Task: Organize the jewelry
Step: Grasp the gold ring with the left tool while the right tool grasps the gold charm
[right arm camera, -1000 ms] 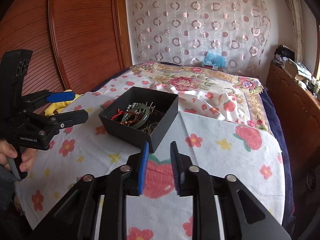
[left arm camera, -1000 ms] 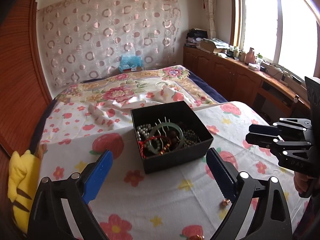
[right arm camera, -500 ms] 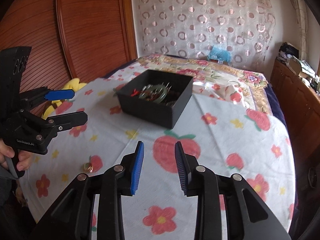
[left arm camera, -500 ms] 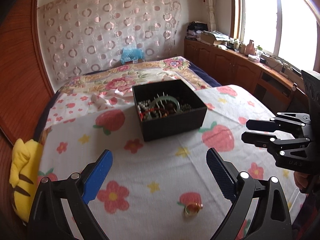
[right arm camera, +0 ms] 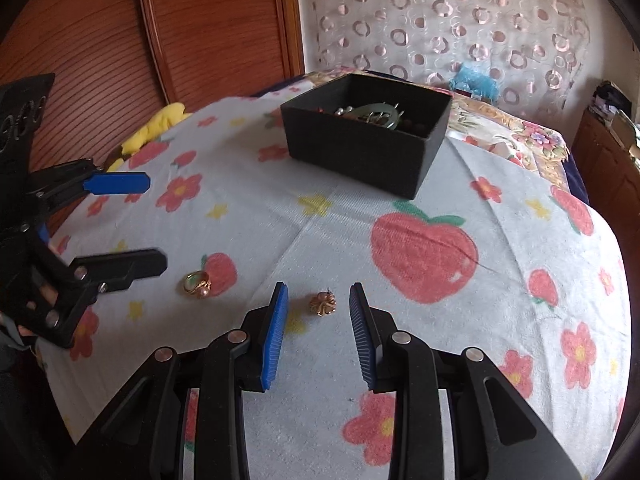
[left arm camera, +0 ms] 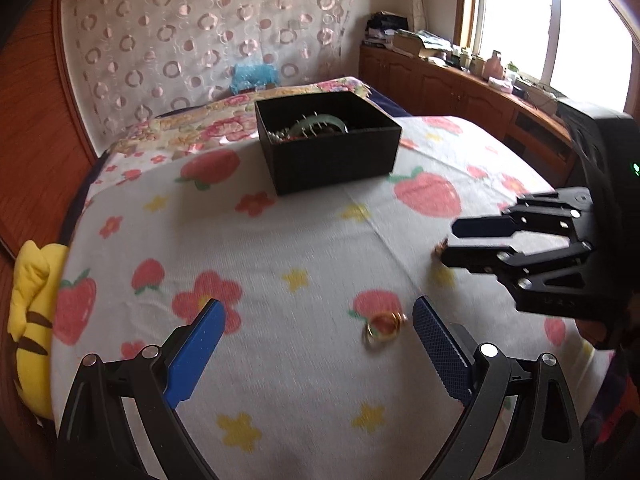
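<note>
A black open box (left arm camera: 328, 148) (right arm camera: 364, 148) holds a green bangle (right arm camera: 376, 114), pearls and beads, and stands on the flowered cloth. A gold ring (left arm camera: 382, 326) (right arm camera: 197, 283) lies on the cloth just inside my left gripper's right finger. My left gripper (left arm camera: 318, 324) (right arm camera: 132, 224) is wide open and empty, low over the cloth. A small gold flower-shaped earring (right arm camera: 323, 303) lies between the fingertips of my right gripper (right arm camera: 318, 304) (left arm camera: 460, 240), which is open around it, not touching.
A yellow plush toy (left arm camera: 30, 320) lies at the cloth's left edge by the wooden wardrobe (right arm camera: 200, 28). A wooden counter with clutter (left arm camera: 460, 76) runs under the window on the right. A bed with floral bedding (left arm camera: 200, 128) lies behind the box.
Both grippers pulled back from the box and dropped low over the cloth. The ring came between my left fingers. My right gripper opened wider and now brackets the earring.
</note>
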A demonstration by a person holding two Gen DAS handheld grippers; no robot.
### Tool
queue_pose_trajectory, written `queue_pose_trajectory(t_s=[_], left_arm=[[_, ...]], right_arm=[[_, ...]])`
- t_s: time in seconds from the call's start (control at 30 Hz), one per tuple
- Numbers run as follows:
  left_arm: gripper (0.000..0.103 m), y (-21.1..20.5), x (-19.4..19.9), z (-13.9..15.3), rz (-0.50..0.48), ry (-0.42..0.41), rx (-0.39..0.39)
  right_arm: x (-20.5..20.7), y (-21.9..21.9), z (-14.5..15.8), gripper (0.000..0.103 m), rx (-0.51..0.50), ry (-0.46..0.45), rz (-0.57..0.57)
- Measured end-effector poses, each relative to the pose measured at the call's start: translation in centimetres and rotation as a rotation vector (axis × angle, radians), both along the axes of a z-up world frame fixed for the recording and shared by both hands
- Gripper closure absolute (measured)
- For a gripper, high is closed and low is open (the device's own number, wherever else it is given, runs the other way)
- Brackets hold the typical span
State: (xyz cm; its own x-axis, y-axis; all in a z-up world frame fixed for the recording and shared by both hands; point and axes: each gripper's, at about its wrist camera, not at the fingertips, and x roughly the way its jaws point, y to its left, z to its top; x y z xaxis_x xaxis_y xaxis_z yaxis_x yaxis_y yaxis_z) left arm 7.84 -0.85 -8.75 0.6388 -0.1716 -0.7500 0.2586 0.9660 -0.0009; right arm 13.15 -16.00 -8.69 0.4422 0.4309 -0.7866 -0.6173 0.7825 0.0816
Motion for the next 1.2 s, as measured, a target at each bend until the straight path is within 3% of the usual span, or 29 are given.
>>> queue_pose_trajectory(t_s=[0.17,0.23,0.37,0.53,0.73,0.9,1.07,1.2], left_arm=[[0.012,-0.8,-0.7,-0.9,-0.029,0.027,-0.006],[0.012,-1.1,-0.8,-1.1,-0.038,0.034,-0.007],[0.013,-2.0,-1.0,-1.4,-0.062,0.042,0.002],[0.039,-2.5,-0.7,-1.6,-0.079,0.062,0.003],[0.063,-3.3,-0.5,-2.1,-0.095,0.078,0.023],[0.065,-3.4,-0.2,-2.2,-0.078,0.075,0.019],[0.079,-3.5,-0.4,-2.2,-0.077,0.063,0.024],[0.080,-3.2,-0.6,-2.2,-0.071,0.062,0.004]], right_arm=[[0.2,0.5,-0.2,0.069,-0.044,-0.005,0.008],[0.3,0.5,-0.5,0.082,-0.064,-0.003,0.005],[0.2,0.3,-0.8,0.086,-0.065,-0.020,0.007],[0.2,-0.5,-0.8,0.086,-0.022,-0.013,0.003],[0.2,-0.5,-0.8,0.086,-0.030,-0.021,0.003],[0.1,-0.3,-0.8,0.086,-0.040,-0.031,0.003],[0.1,-0.3,-0.8,0.086,-0.032,-0.025,0.003],[0.0,-0.3,-0.7,0.086,-0.036,-0.028,0.003]])
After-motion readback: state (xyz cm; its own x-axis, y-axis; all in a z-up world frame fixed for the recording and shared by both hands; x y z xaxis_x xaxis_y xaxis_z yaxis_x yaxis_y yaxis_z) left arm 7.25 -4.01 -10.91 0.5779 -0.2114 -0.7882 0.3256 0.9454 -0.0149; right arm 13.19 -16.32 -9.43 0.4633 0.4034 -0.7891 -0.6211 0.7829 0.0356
